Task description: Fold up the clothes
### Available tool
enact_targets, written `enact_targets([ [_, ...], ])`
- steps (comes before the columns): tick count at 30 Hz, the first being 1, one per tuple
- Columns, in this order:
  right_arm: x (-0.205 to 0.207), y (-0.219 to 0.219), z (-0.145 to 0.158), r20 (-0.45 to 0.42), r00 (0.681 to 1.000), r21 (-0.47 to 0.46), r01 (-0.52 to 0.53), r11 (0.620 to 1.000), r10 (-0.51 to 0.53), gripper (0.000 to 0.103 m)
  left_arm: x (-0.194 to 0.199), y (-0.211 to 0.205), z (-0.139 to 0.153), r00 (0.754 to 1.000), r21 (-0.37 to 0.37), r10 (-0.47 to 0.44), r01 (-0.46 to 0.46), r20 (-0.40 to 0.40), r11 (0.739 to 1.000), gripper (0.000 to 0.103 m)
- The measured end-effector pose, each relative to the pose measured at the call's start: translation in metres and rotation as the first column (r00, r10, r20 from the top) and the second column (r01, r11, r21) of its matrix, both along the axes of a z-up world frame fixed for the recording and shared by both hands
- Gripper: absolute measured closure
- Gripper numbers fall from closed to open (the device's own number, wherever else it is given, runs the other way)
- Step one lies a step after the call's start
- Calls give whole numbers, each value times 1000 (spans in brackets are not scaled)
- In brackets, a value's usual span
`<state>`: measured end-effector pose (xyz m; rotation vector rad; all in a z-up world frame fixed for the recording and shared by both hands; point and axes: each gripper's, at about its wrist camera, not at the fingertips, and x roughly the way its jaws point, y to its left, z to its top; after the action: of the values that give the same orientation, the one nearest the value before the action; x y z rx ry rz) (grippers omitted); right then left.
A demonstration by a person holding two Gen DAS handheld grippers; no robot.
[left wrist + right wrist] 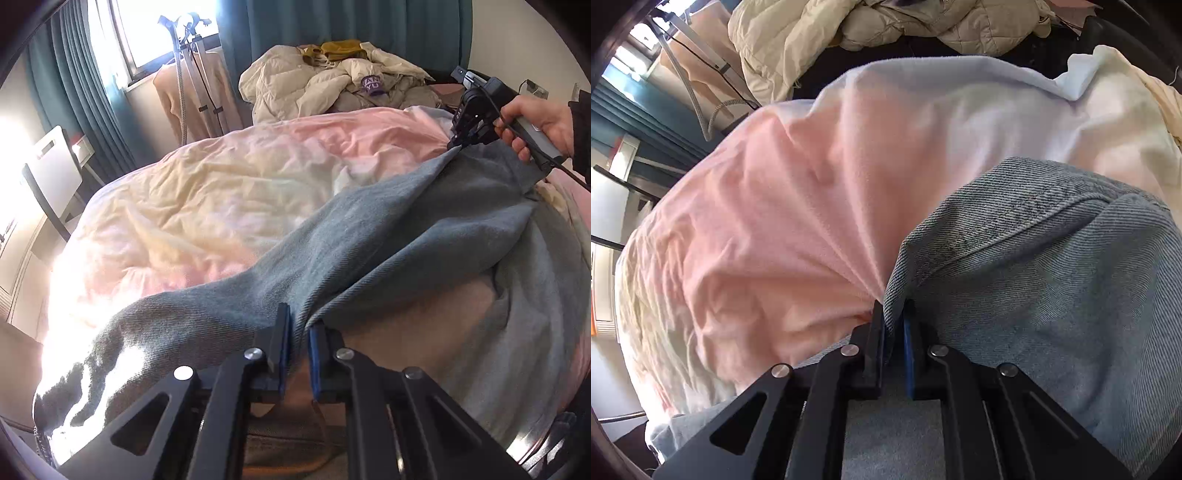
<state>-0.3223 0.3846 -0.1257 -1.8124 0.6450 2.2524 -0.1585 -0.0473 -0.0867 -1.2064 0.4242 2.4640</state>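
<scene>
A pair of blue-grey jeans lies stretched across a bed covered in a pink and cream sheet. My left gripper is shut on one end of the jeans at the near edge. My right gripper, held by a hand, is shut on the far end of the jeans and lifts it off the bed. In the right wrist view my right gripper pinches the denim hem just above the pink sheet.
A heap of cream quilted coats and other clothes lies at the far end of the bed. A garment steamer stand and teal curtains are by the bright window. A white chair stands at the left.
</scene>
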Motion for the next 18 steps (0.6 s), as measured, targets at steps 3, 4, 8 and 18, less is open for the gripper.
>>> enact_targets([
  [3,7,1,39,-81,996,-49,18,999,-22,100,7,-10,20,1000,50,19,-18,-23,999,95],
  [4,8,2,54,-111,993,-68,25,997,-32,99,7,-14,28,999,64,32,-30,-36,997,95],
  [8,12,-5,133,-322,946,-160,-30,987,-24,100,10,-35,59,992,163,102,-88,-81,983,96],
  [18,148,-4,204,-695,719,-112,-118,987,7,100,62,-22,37,999,168,10,-4,-39,986,95],
])
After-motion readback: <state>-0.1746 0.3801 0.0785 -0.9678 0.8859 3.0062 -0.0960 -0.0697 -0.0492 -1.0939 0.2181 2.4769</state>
